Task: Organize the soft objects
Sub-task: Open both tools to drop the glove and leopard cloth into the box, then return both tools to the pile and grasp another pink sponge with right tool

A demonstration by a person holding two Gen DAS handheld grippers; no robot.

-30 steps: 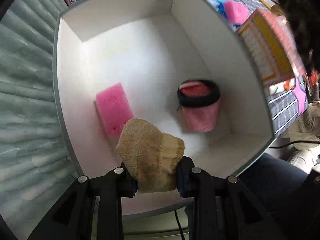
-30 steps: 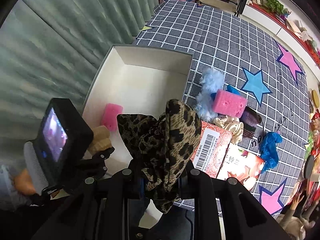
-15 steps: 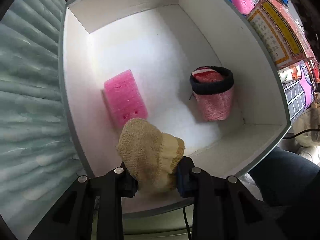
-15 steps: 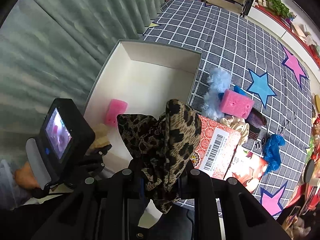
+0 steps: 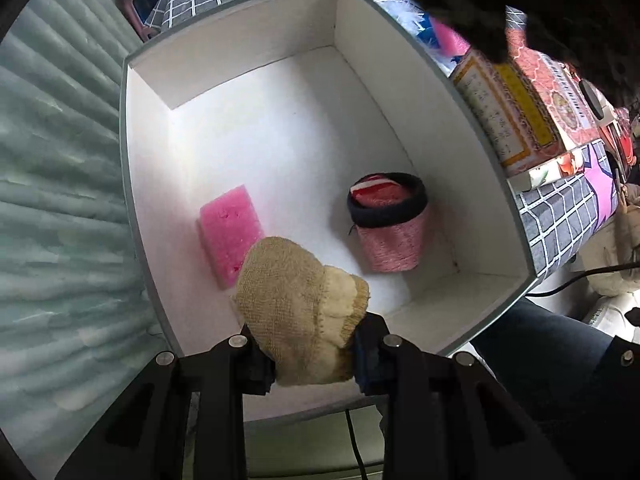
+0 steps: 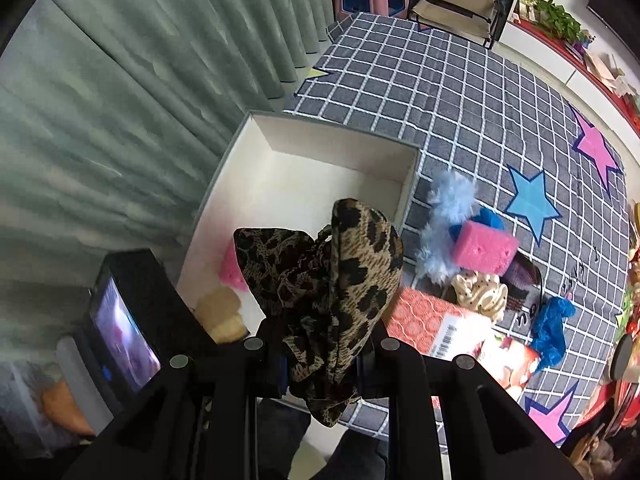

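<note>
My left gripper (image 5: 314, 364) is shut on a tan burlap pouch (image 5: 300, 312) and holds it over the near left part of a white open box (image 5: 256, 52). In the box lie a pink sponge (image 5: 230, 230) and a pink knit cup with a black rim (image 5: 390, 226). My right gripper (image 6: 322, 364) is shut on a leopard-print cloth (image 6: 332, 280), above the box's (image 6: 340, 138) near right side. The left gripper and its pouch (image 6: 222, 314) show at lower left in the right wrist view.
On the grey checked mat (image 6: 460, 80) right of the box lie a blue fluffy toy (image 6: 448, 224), a second pink sponge (image 6: 484, 248), a cream scrunchie (image 6: 480, 294), a blue cloth (image 6: 552, 328) and a red printed carton (image 6: 432, 328). Green curtains (image 6: 120, 100) hang on the left.
The left gripper with the pouch has shifted slightly back over the box. The right gripper with the leopard cloth has moved closer over the box, now shadowing the left view's top right.
</note>
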